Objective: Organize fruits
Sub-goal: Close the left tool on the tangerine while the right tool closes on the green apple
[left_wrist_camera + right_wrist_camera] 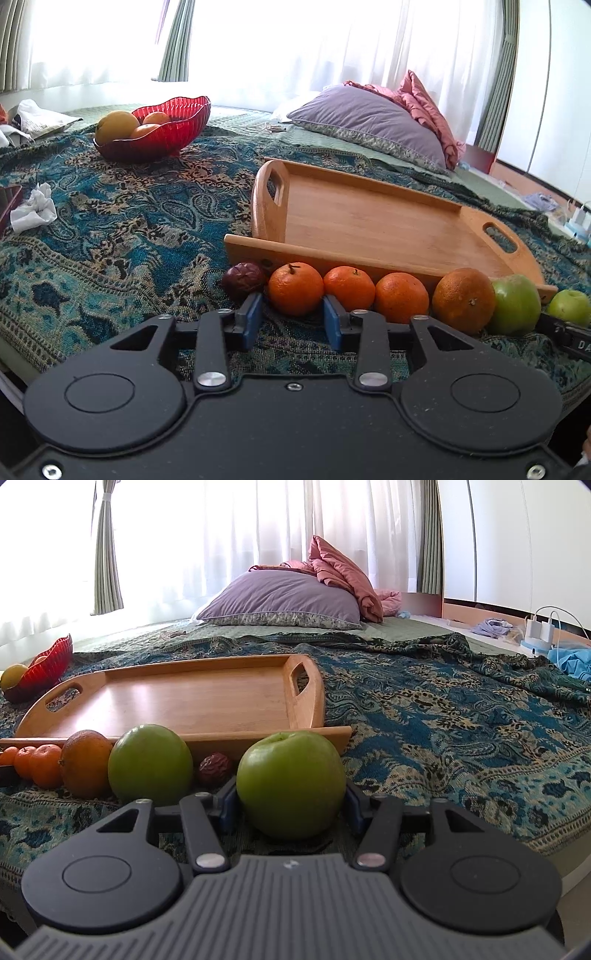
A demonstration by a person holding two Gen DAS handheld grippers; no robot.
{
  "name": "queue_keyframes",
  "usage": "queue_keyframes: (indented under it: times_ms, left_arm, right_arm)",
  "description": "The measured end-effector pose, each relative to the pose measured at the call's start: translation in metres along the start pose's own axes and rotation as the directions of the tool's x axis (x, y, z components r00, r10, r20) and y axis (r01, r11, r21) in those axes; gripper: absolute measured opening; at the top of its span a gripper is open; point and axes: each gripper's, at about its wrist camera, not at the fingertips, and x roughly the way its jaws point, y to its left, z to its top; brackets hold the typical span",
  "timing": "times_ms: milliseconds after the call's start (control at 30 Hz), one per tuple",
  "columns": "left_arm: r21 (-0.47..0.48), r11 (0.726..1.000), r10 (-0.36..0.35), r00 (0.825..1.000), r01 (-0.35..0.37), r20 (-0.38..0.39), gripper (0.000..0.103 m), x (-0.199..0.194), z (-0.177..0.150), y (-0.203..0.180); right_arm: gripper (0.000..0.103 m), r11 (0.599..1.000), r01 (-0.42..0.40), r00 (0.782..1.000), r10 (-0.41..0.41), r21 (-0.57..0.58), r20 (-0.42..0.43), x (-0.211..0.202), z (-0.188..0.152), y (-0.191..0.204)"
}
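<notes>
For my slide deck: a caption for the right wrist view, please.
Right gripper closed on a green apple before an empty wooden tray.

A bed covered by a blue paisley woven blanket (129,229) fills the frame. On it lie an empty wooden handled tray (369,218) at centre, a red ribbed glass bowl (177,125) upper left, and a row of fruit (400,297) along the tray's near edge.

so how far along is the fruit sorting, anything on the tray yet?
Early. Wooden tray is bare. Red bowl already holds a few citrus fruits. In hand: right gripper is closed on a green apple; left gripper is open in front of a tangerine, gripping nothing. Left: the whole row of fruit on the blanket along the tray's near edge.
</notes>
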Motion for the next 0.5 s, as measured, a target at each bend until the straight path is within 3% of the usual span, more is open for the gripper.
queue_keyframes:
  times_ms: [100,167,300,400,500]
  left_arm:
    - [-0.055,0.997,-0.044,0.999,0.045,0.023,0.056,-0.007,0.001,0.010]
    - [-0.084,0.995,-0.057,0.998,0.059,0.027,0.056,-0.009,0.003,0.014]
    - [-0.037,0.999,-0.001,1.000,0.001,0.016,0.039,-0.003,0.007,0.008]
    - [0.011,1.000,-0.006,1.000,0.006,0.023,0.027,-0.002,0.007,-0.001]
    - [0.077,0.997,0.019,0.999,-0.021,0.031,0.027,-0.001,0.005,-0.014]
  right_arm:
    - [0.060,1.000,0.000,1.000,0.000,0.007,-0.001,0.001,0.001,-0.001]
    - [0.060,1.000,0.001,1.000,-0.001,0.007,-0.002,0.001,0.001,-0.001]
    - [0.060,1.000,0.006,1.000,-0.006,0.004,0.000,0.002,0.001,0.000]
    - [0.060,1.000,0.011,1.000,-0.011,0.003,0.000,0.001,0.001,0.001]
    - [0.060,1.000,0.013,1.000,-0.013,0.006,-0.001,0.001,0.001,0.001]
